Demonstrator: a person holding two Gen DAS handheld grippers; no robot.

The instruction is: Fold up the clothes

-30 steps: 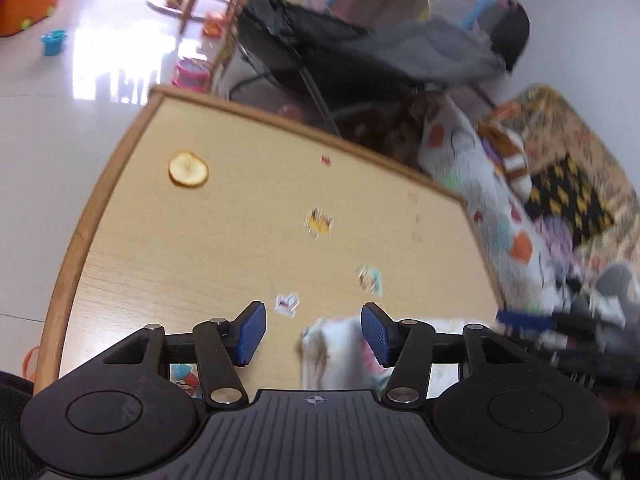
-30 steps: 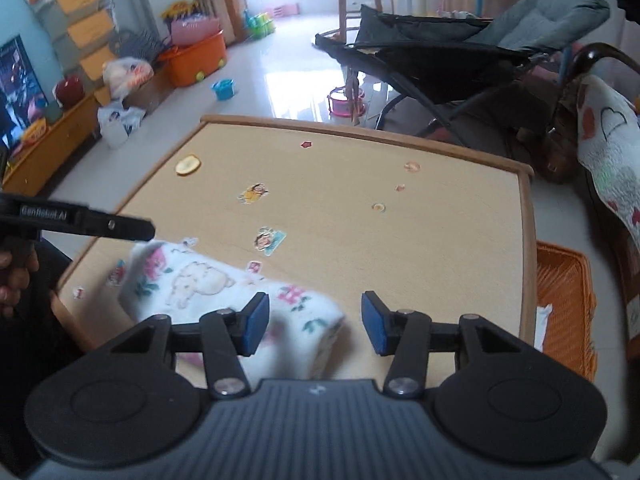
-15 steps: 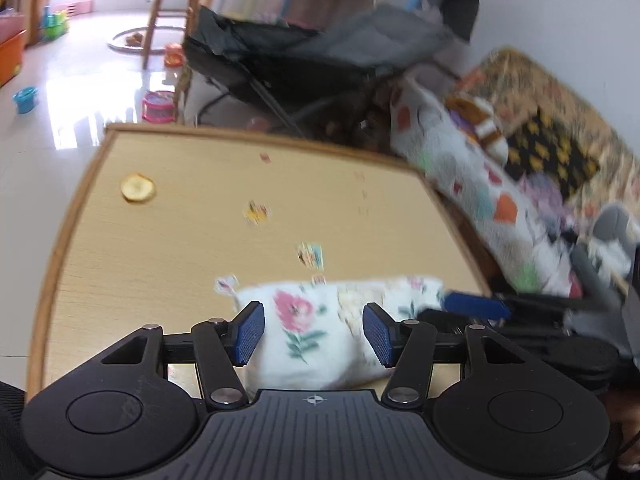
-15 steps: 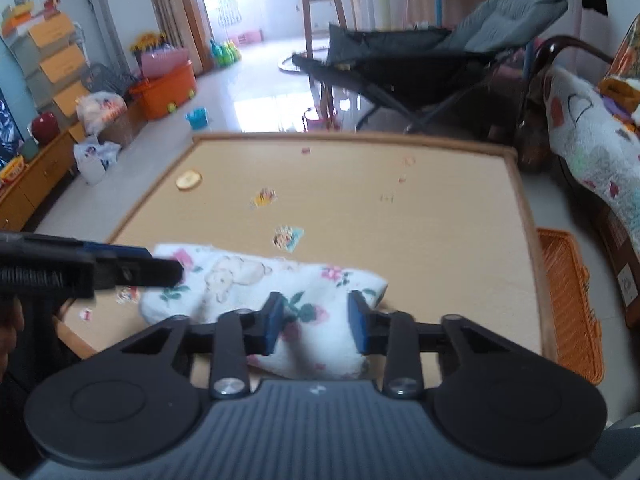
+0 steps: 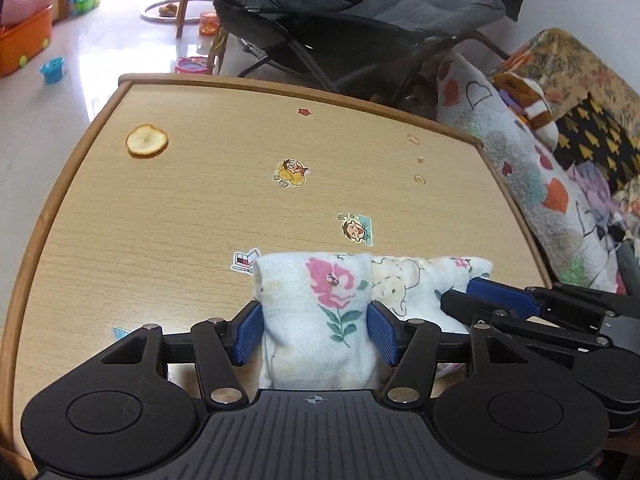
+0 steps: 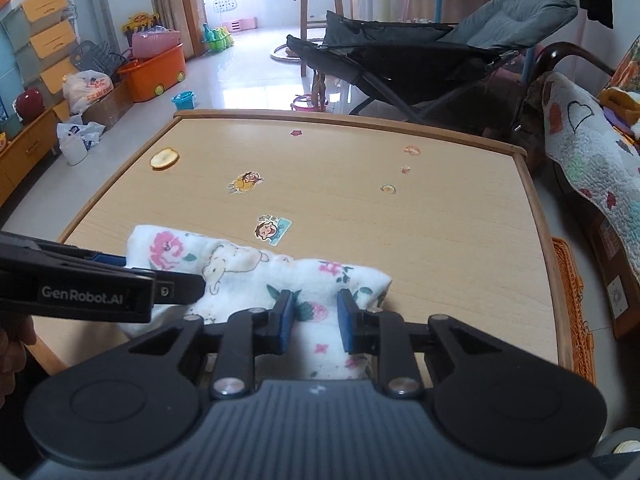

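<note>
A white cloth with pink flowers and a cartoon animal (image 5: pixel 336 300) lies folded into a long bundle near the front edge of the wooden table (image 5: pixel 160 220). My left gripper (image 5: pixel 315 332) straddles its left end. The blue pads touch both sides of the cloth while the jaws are opening. In the right wrist view, my right gripper (image 6: pixel 316 326) is pinched narrowly on the right part of the cloth (image 6: pixel 240 264). The left gripper (image 6: pixel 160 274) reaches in from the left there. The right gripper (image 5: pixel 460 296) shows at the right of the left wrist view.
Stickers and a round dried slice (image 5: pixel 147 141) lie on the tabletop (image 6: pixel 440 240). A grey folding chair (image 5: pixel 360 20) stands behind the table. A quilt-covered sofa (image 5: pixel 520 160) is on the right, with an orange basket (image 6: pixel 572 300) beside it. Toys and an orange bin (image 6: pixel 156 68) sit on the floor at left.
The right gripper's jaws have narrowed from wide apart to a pinch on the cloth. The left gripper has come down over the cloth's left end, which now fills its gap.
</note>
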